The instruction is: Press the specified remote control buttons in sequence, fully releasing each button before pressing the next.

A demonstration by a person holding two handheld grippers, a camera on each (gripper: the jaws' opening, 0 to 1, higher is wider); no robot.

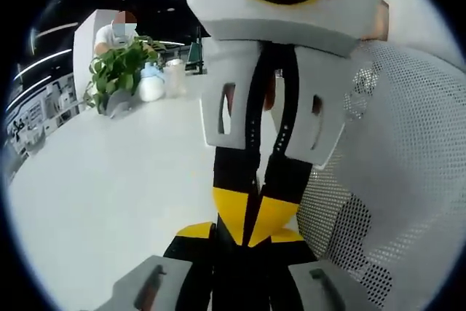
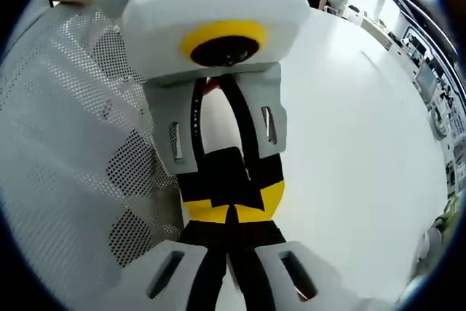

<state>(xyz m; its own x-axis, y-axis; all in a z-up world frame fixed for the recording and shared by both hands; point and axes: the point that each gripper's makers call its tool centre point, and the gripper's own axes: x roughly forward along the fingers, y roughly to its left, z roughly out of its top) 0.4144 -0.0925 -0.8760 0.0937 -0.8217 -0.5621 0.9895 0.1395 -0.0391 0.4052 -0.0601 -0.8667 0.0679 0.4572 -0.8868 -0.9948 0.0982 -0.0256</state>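
My two grippers point at each other, nose to nose, above a white table [image 1: 109, 194]. In the left gripper view my left gripper [image 1: 244, 244] rises from the bottom with its black, yellow-tipped jaws together. My right gripper [image 1: 253, 209] comes down from the top, its jaws narrowing to a shut point against the left one's tips. The right gripper view shows the same meeting: my right gripper [image 2: 233, 216] below and the left gripper [image 2: 226, 169] above. Nothing is held between either pair of jaws.
A white perforated mesh surface [image 1: 393, 151] stands close beside both grippers, also visible as mesh [image 2: 65, 143]. At the far end of the table are a potted green plant [image 1: 116, 71], pale bottles [image 1: 162, 79] and a seated person [image 1: 116, 30]. Open tabletop [image 2: 349, 143] spreads beyond.
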